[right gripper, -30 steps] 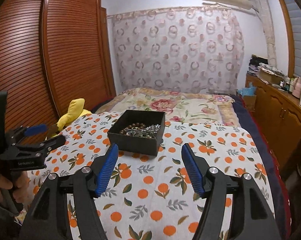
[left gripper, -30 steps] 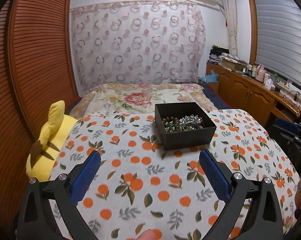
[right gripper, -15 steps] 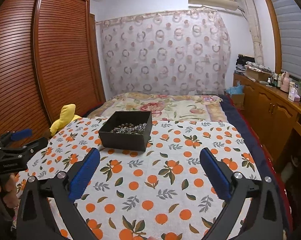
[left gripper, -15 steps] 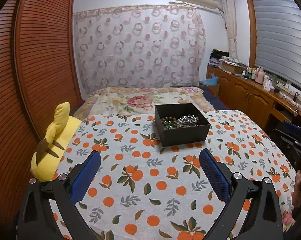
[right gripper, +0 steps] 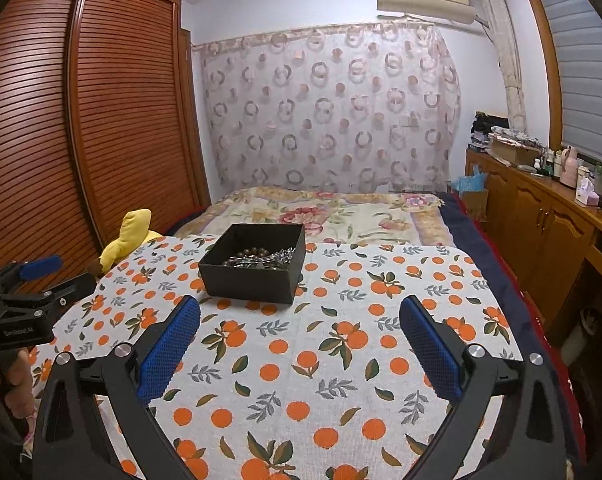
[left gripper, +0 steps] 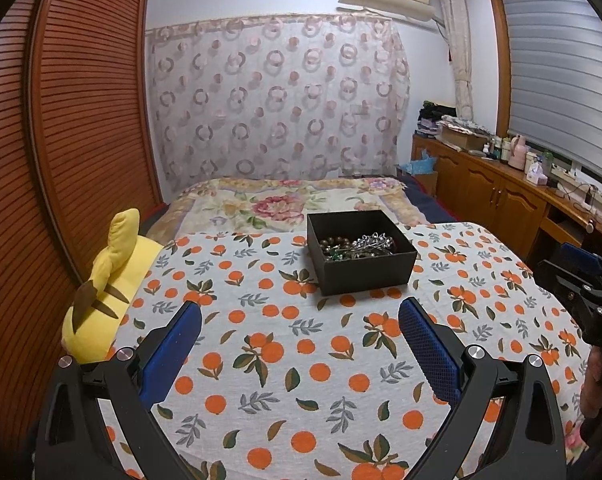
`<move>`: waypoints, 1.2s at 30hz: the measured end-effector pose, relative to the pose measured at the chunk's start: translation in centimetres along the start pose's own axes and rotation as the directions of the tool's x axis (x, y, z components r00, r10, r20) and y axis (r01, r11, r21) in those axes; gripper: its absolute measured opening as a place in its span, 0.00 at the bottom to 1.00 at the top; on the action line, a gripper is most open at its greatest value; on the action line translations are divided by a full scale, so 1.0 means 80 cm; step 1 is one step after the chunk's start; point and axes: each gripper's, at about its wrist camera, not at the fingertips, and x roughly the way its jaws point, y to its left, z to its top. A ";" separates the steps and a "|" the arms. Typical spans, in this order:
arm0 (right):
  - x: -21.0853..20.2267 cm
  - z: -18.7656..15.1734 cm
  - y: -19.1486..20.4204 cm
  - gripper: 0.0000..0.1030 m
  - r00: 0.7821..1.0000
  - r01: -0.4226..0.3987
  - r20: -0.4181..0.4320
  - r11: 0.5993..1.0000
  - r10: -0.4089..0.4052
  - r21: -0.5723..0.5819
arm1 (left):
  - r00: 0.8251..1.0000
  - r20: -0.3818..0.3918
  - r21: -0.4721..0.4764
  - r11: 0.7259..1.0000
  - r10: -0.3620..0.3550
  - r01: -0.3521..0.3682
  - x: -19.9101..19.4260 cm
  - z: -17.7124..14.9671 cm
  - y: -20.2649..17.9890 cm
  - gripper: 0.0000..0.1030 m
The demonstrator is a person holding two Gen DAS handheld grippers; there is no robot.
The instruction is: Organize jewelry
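A black open box (left gripper: 365, 270) stands on the orange-print cloth (left gripper: 285, 360). It holds a pile of jewelry (left gripper: 357, 246): brown beads, silver pieces and a green bit. The box (right gripper: 257, 280) and the jewelry (right gripper: 261, 258) also show in the right wrist view. My left gripper (left gripper: 299, 344) is open and empty, held back from the box. My right gripper (right gripper: 299, 344) is open and empty, also short of the box. Each gripper shows at the edge of the other's view: the right gripper (left gripper: 581, 280) and the left gripper (right gripper: 29, 292).
A yellow plush toy (left gripper: 109, 288) lies at the cloth's left edge. A floral bedspread (left gripper: 285, 204) lies beyond the box. A slatted wooden wardrobe (left gripper: 61, 160) stands on the left. A wooden cabinet (left gripper: 501, 192) with bottles runs along the right wall.
Both grippers have pulled back and risen from the box. The right gripper's jaws have opened wider. The box now looks smaller and farther in both views.
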 end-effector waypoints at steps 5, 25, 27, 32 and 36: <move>0.001 0.001 -0.001 0.98 1.000 0.007 0.002 1.000 -0.007 0.009 | 1.000 0.009 0.003 1.000 -0.003 0.003 -0.006 0.004 -0.003 0.93; 0.000 0.001 -0.002 0.98 1.000 0.009 0.004 1.000 -0.009 0.010 | 1.000 0.030 0.010 1.000 -0.002 0.002 -0.017 0.007 -0.011 0.93; 0.000 0.001 -0.002 0.98 1.000 0.009 0.004 1.000 -0.009 0.010 | 0.999 0.033 0.008 1.000 -0.004 0.003 -0.018 0.008 -0.010 0.93; 0.000 0.001 -0.002 0.98 1.000 0.009 0.004 1.000 -0.009 0.010 | 0.999 0.035 0.009 1.000 -0.004 0.003 -0.017 0.009 -0.010 0.93; 0.000 0.001 -0.001 0.98 1.000 0.009 0.004 1.000 -0.009 0.009 | 0.999 0.035 0.009 1.000 -0.004 0.003 -0.018 0.009 -0.010 0.93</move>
